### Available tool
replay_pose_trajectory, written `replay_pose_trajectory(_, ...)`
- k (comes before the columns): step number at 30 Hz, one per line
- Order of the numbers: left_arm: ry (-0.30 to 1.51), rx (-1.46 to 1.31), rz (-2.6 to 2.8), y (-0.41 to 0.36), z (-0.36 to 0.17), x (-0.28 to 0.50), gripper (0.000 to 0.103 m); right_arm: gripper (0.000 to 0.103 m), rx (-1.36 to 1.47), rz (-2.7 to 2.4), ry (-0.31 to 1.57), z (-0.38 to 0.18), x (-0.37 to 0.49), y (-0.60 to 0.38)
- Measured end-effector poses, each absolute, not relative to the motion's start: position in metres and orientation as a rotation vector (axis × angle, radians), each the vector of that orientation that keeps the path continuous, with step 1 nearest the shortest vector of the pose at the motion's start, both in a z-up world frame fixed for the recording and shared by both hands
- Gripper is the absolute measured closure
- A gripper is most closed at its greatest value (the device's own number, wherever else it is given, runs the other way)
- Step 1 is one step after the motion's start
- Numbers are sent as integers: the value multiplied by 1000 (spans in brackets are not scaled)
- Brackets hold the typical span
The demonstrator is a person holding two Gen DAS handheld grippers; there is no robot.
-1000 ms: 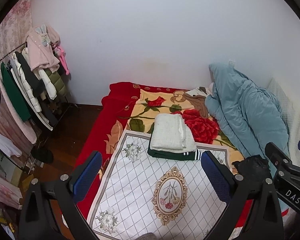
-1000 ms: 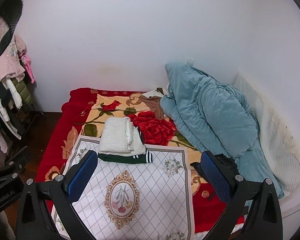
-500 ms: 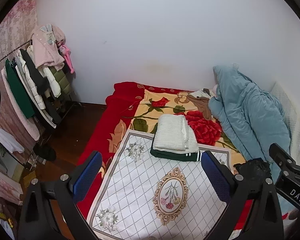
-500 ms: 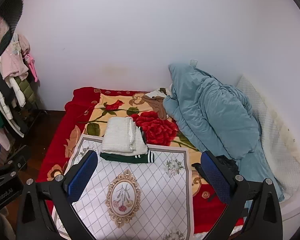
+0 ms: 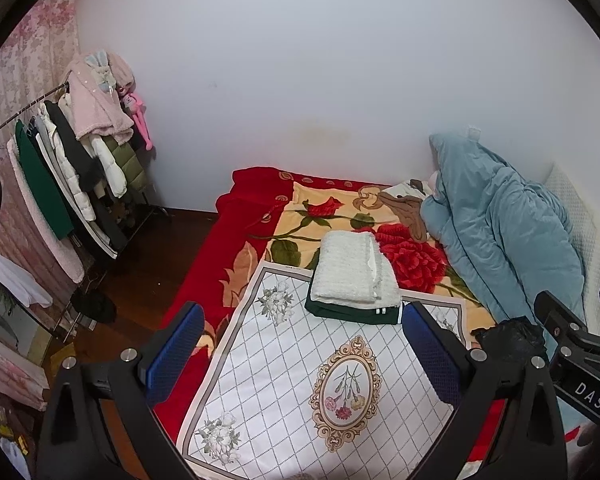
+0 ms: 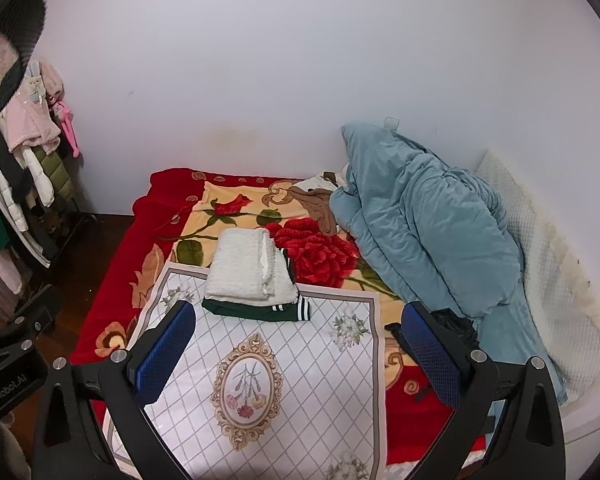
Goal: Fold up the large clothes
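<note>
Both tongs wide — folded white garment (image 5: 352, 272) stacked

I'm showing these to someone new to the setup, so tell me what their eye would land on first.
The red rose-patterned blanket covering the bed grabs the eye first, with a white diamond-patterned mat spread over its near half. At the mat's far edge sits a folded white garment stacked on a folded dark green one. A rumpled blue duvet is heaped along the bed's right side, and both tongs, left and right, hang open and empty in the foreground.
</note>
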State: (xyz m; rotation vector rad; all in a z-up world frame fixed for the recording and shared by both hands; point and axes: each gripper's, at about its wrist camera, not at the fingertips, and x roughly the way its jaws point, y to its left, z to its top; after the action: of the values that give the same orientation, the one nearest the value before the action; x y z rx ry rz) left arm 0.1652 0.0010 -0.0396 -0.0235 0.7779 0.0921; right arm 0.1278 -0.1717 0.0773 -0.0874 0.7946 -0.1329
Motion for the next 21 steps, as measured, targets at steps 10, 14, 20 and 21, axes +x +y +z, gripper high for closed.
replay_pose_trajectory(10,779,-24,93,0,-38,166,2,0,-85,-126,796,78,125,-172)
replay_pose_trajectory(14,780,-22,90,0,-38,164,2,0,-84,-125,798,78,127,-174)
replay_pose_trajectory(20,780,-24,89,0,-37,162,2,0,-88,-124,800,79,127,-176)
replay_pose_trajectory(21,780,-24,89,0,-37,161,2,0,-88,-125,799,79,126,-175)
